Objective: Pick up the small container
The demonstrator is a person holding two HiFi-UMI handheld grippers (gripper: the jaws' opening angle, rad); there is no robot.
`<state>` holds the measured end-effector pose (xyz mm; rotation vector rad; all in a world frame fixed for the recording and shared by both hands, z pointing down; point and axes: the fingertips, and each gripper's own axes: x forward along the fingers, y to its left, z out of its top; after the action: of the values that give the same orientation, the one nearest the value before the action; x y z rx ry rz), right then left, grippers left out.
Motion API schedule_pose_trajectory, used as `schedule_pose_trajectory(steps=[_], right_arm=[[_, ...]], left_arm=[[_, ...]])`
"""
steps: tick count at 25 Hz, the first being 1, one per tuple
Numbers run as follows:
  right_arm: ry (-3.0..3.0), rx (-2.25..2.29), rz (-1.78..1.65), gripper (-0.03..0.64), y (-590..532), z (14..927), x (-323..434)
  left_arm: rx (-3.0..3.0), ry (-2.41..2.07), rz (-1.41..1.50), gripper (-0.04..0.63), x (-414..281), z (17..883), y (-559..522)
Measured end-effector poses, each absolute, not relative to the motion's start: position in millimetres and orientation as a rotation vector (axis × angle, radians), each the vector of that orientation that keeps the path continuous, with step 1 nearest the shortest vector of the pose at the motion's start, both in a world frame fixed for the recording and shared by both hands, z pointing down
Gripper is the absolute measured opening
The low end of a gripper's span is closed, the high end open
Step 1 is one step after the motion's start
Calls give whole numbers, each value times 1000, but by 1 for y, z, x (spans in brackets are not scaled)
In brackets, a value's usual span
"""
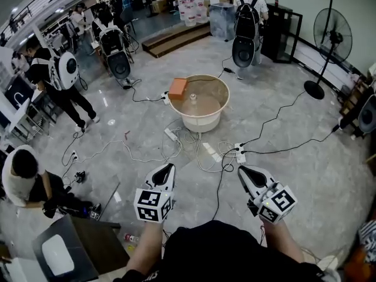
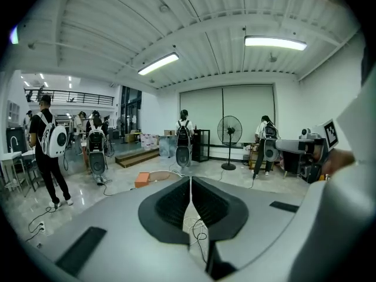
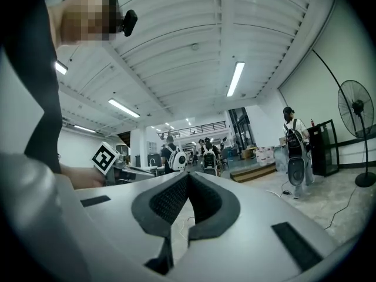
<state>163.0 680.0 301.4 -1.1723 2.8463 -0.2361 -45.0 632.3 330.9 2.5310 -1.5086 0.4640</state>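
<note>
Your left claw (image 1: 169, 167) is hovering low in front of your body, its jaws pressed together with nothing between them. Your right claw (image 1: 242, 170) is hovering beside it, well apart, its jaws also meeting at the tips and pinching nothing. Both are pointing forward, toward the tub.

You are facing the container (image 1: 192, 98), which is sitting upright near the middle of the tub (image 1: 218, 111), well ahead of both claws and touched by neither. An orange block (image 1: 177, 89) is resting on the tub's left rim, near the container but apart from it.

The tub is standing on the grey floor (image 1: 305, 157). White cables (image 1: 191, 148) are lying in loops just in front of it, between it and your claws, with a power strip (image 1: 171, 135) among them. A black cable (image 1: 218, 187) is running along the floor between your two claws.

Farther out, a fan (image 1: 332, 37) is standing at the right. One person with a backpack (image 1: 245, 16) is standing beyond the tub, another (image 1: 59, 75) is walking at the left, and a third person (image 1: 23, 175) is crouching near your left side.
</note>
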Motion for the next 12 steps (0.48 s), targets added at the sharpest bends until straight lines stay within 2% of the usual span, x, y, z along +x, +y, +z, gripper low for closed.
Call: schedule_pose_trajectory(steps=[6,12], right_arm=[[2830,-1207,-307,12,688,315,204],[2832,-1199,-358,12,681,326,215]], left_arm=[[2529,-1507,483,25,-15,334,641],[2514,-1486,479,25,0,347,636]])
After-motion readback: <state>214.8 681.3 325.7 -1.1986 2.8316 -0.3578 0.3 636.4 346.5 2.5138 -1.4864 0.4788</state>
